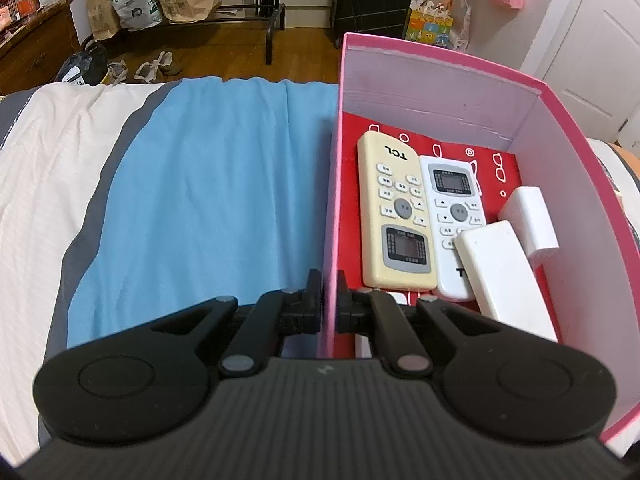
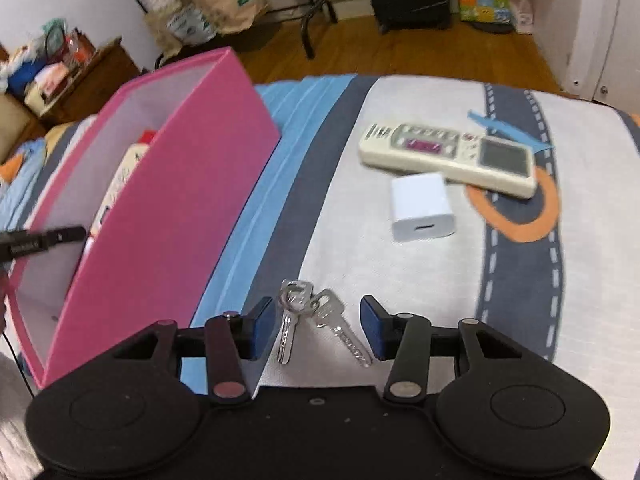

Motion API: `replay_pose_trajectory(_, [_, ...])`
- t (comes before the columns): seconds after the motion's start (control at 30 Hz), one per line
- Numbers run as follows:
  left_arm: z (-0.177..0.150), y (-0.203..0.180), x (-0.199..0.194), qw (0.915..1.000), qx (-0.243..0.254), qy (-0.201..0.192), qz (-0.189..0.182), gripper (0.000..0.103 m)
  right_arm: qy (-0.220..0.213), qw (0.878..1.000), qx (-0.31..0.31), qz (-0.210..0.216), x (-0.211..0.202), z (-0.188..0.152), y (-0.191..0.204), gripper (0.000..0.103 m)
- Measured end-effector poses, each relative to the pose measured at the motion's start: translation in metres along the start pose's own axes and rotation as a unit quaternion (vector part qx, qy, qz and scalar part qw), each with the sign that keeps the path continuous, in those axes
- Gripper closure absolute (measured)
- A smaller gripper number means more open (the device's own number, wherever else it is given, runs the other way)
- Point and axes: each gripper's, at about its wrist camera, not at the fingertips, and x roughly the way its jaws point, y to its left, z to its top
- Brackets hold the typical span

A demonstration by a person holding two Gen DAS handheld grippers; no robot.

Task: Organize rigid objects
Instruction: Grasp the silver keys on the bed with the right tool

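The left gripper is clamped on the near wall of the pink box, in which remote controls are laid. The right gripper is held half open, untouching, around two keys on the bedcover.

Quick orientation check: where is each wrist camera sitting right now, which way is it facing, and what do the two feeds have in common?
Left wrist: on the left gripper, angled down into the pink box; its fingers clamp the box's wall; cream TCL remote inside.
Right wrist: on the right gripper, angled down at the bed; open fingers straddle the keys; white charger and a remote beyond.
Shared: the pink box; the left gripper's fingertip shows at its rim.
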Motion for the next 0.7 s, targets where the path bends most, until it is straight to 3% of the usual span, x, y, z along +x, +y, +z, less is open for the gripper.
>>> replay_pose_trajectory(0.1, [0.0,0.0,0.0,1.0,0.001,0.0,0.0,0.099,0.01,1.0,-0.024,-0.012,0.01,-0.001,0.009,0.034])
replay_pose_trajectory(0.2, [0.0,0.0,0.001,1.0,-0.002,0.001,-0.001,0.099,0.022,0.997,-0.045,-0.053,0.023,-0.005,0.016,0.034])
replay_pose_trajectory(0.27, [0.0,0.001,0.001,1.0,-0.003,0.002,-0.002,0.098,0.016,0.995,-0.07,-0.072,0.024,-0.007,0.025,0.04])
replay_pose_trajectory(0.3, [0.0,0.001,0.002,1.0,-0.005,0.002,-0.003,0.099,0.015,0.995,-0.071,-0.075,0.021,-0.006,0.027,0.065])
replay_pose_trajectory(0.33, [0.0,0.001,0.002,1.0,-0.006,0.003,-0.003,0.099,0.013,0.996,-0.05,-0.071,0.018,-0.003,0.024,0.078])
replay_pose_trajectory(0.53, [0.0,0.002,0.003,1.0,-0.006,0.002,-0.003,0.099,-0.031,0.998,0.019,-0.055,-0.017,0.004,0.021,0.078])
replay_pose_trajectory(0.7, [0.001,0.004,0.004,1.0,-0.007,0.002,-0.003,0.098,-0.088,0.995,0.028,-0.023,-0.053,0.008,0.034,0.078])
